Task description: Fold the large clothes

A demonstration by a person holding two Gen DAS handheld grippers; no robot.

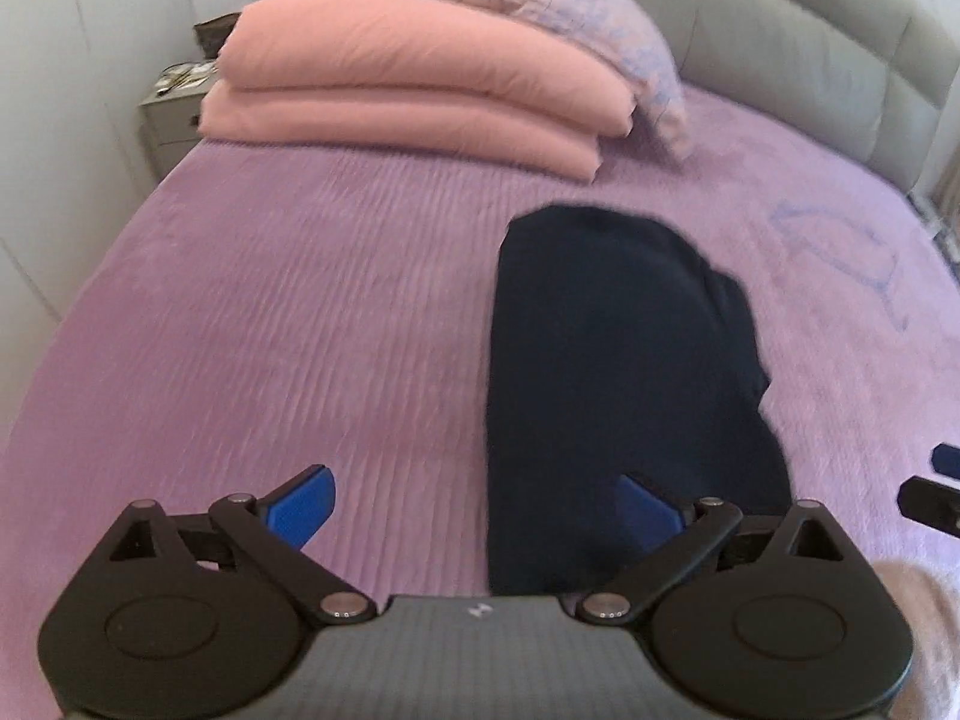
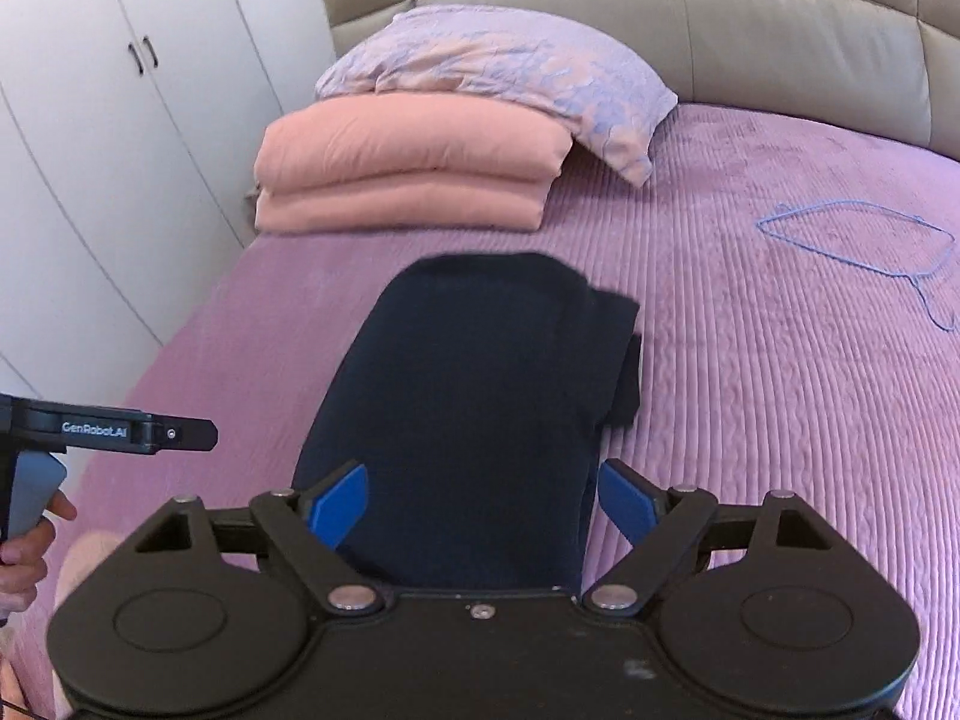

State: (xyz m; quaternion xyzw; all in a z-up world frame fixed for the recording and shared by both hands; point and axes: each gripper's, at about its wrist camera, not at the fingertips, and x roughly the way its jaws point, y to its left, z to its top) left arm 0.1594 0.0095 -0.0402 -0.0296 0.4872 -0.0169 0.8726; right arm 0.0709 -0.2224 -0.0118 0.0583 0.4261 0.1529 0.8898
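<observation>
Both grippers hang above the near edge of the bed, each with its blue-padded fingers spread wide and nothing between them. Seen from its own camera, the left gripper point(image 1: 477, 516) sits over the purple bedspread point(image 1: 300, 300), its right finger point(image 1: 651, 513) above the near left edge of the dark navy garment point(image 1: 624, 372) and its left finger point(image 1: 303, 507) above bare bedspread. The right gripper point(image 2: 483, 501) is centred over the garment's near end, one finger point(image 2: 339, 501) over the cloth and the other point(image 2: 627, 504) just off its right edge.

The garment lies flat on the bed as a long narrow strip running away from the grippers, already folded lengthwise — a layer of the same dark cloth sticks out unevenly along its right side, near the far end.

In the right wrist view the left gripper shows in profile at the left border, its handle held in a hand point(image 2: 27, 546).

At the head of the bed, well apart from the garment, a folded pink duvet point(image 2: 408, 174) is stacked with a lilac patterned pillow point(image 2: 498, 72) leaning on its far side, against a beige padded headboard point(image 2: 750, 18). A thin blue wire hanger point(image 2: 864, 246) lies on the bedspread to the right. White wardrobe doors point(image 2: 120, 120) stand along the left side — a small nightstand point(image 1: 171, 114) shows beside the duvet in the left wrist view.
</observation>
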